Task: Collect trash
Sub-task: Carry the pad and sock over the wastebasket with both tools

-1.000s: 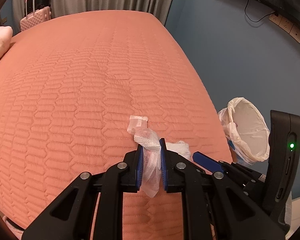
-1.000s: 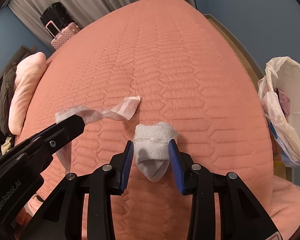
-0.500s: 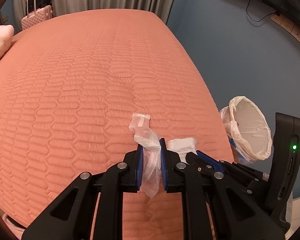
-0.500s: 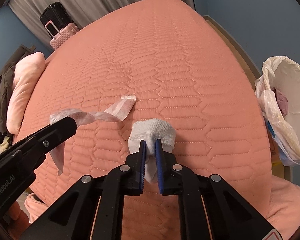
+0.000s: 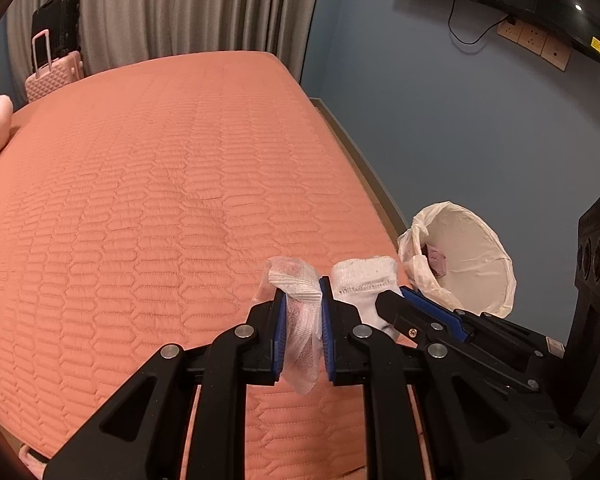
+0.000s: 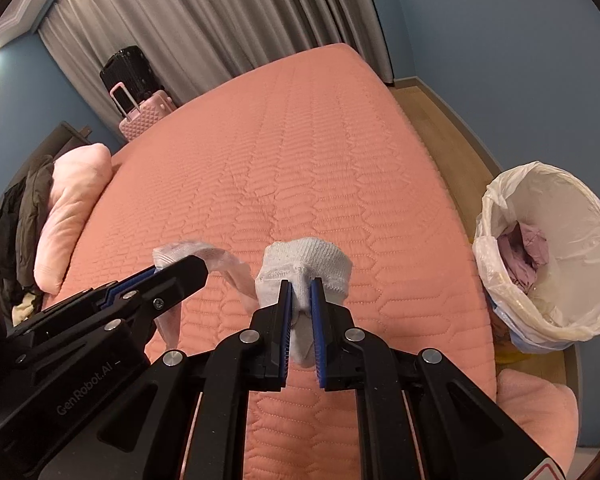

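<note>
Holding a thin see-through wrapper (image 5: 300, 320), the left gripper (image 5: 303, 316) has its blue pads pressed on it from both sides. The wrapper sticks up past the pads and hangs down below them, off the bed (image 5: 148, 208).

The right gripper (image 6: 301, 304) is squeezed tight on a white sock (image 6: 304, 268). The ribbed cuff of the sock bunches up above the pads, and the toe end hangs down between them. The sock is in the air above the pink quilted bed too.

The two grippers are side by side, close together. In the right wrist view the left gripper comes in from the left with the wrapper curling beside the sock.

A trash bin (image 6: 548, 256) with a white bag in it stands on the floor next to the bed, to the right of both grippers. Something purple (image 6: 524, 252) lies crumpled inside it.

A pink pillow (image 6: 72, 216) lies at the left edge of the bed. A pink suitcase (image 6: 144, 116) and a black suitcase (image 6: 128, 68) stand by the grey curtains (image 6: 220, 24) at the far end.
</note>
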The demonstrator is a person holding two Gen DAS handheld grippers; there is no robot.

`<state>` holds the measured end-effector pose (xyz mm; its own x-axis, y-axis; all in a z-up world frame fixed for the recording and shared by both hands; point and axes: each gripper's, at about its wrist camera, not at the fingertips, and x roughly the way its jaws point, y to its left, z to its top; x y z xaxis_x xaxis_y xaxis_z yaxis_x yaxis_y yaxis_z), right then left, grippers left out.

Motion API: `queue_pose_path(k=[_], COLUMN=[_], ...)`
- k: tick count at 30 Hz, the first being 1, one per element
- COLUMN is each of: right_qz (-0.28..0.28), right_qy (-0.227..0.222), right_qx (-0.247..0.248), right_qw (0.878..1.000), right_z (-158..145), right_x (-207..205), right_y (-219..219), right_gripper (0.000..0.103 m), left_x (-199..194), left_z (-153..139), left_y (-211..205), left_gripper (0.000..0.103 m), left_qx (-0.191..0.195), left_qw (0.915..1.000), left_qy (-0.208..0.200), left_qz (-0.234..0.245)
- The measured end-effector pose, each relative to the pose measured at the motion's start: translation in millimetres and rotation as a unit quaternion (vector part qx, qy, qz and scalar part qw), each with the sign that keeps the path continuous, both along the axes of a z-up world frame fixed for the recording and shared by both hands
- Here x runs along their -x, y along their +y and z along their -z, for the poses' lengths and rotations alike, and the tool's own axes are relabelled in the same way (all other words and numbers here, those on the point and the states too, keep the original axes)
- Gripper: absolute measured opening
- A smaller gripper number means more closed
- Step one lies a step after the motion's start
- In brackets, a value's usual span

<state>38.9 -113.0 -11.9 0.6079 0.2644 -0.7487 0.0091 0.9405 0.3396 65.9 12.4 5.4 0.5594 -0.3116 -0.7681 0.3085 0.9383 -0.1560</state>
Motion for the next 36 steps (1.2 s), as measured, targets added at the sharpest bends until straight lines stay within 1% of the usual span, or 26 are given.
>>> queue_pose_path(k=[7, 15, 22, 27, 36], right_qz=[0.031, 0.08, 0.123, 0.133, 0.171], right_qy=[-0.032, -0.054, -0.064, -0.066, -0.072], right_qx=[-0.007, -0.017, -0.024, -0.032, -0.035], right_qw=[0.999, 0.995, 0.99, 0.988, 0.982], right_z=[-29, -47, -53, -55, -54], right_x=[20, 40, 57, 66, 79], right_y=[-38, -94, -137, -160, -186], right_gripper=[0.01, 0.01, 0.01, 0.01, 0.01], left_x=[14, 28, 34, 38, 42], left_z=[-20, -33, -40, -42, -46], left_y=[-33, -76, -110, -130, -156], left_gripper=[0.015, 0.015, 0.015, 0.015, 0.015], left_qx=[-0.003, -0.007, -0.015, -0.019, -0.024], left_qw=[0.9992, 0.9962, 0.9929, 0.99, 0.9853], left_qy=[-0.023, -0.035, -0.045, -0.052, -0.06], left_qz=[0.033, 0.079, 0.109, 0.129, 0.158])
